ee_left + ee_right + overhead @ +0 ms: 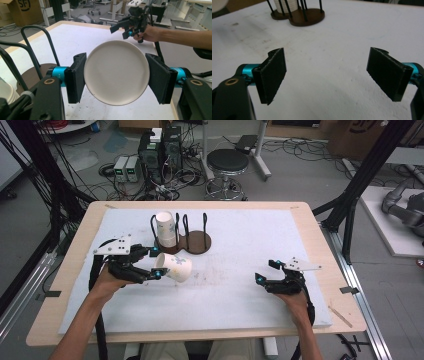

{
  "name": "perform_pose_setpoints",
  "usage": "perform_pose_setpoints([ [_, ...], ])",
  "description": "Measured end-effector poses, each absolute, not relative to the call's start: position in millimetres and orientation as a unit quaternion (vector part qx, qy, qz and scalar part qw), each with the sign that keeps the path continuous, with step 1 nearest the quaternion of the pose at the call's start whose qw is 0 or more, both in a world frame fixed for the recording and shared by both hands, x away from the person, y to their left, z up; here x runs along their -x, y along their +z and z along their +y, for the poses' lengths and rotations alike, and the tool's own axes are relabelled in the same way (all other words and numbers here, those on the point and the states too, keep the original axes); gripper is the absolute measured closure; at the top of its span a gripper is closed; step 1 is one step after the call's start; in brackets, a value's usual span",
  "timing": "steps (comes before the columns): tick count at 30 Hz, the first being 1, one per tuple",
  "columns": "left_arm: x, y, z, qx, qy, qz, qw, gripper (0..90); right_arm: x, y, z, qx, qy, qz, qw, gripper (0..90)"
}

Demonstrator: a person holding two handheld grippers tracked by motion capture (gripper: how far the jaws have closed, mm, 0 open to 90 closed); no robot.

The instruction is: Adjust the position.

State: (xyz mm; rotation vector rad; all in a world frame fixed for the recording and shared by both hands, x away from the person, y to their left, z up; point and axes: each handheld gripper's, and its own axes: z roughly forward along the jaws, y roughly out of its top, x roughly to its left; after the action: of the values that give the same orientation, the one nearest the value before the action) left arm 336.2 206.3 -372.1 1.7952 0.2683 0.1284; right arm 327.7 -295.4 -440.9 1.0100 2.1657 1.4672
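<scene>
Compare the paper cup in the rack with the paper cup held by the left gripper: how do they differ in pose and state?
The cup in the rack stands roughly upright among the black wire loops; the held cup lies on its side. The cup in the rack rests free of any gripper, while the held cup sits clamped between the jaws of the left gripper, its round base facing that gripper's camera. Both are white paper cups with a faint printed pattern.

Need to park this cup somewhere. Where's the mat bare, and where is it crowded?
Bare: the white mat between the left tool and right tool, and the far-right stretch beyond the wire rack. Crowded: the far-left middle, where the rack already holds one cup near the held cup.
</scene>
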Motion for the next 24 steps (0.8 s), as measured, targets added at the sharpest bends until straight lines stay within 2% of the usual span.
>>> perform_pose_setpoints([
  [11, -340, -377, 202, -0.773, 0.049, 0.12, 0.622, 36.7, -329, -403, -275, -0.255, 0.563, 0.779, 0.108, 16.5],
  [24, -341, -376, 196, -0.761, 0.04, 0.113, 0.637, 36.7, -351, -365, -241, -0.146, 0.586, 0.796, 0.036, 16.5],
])
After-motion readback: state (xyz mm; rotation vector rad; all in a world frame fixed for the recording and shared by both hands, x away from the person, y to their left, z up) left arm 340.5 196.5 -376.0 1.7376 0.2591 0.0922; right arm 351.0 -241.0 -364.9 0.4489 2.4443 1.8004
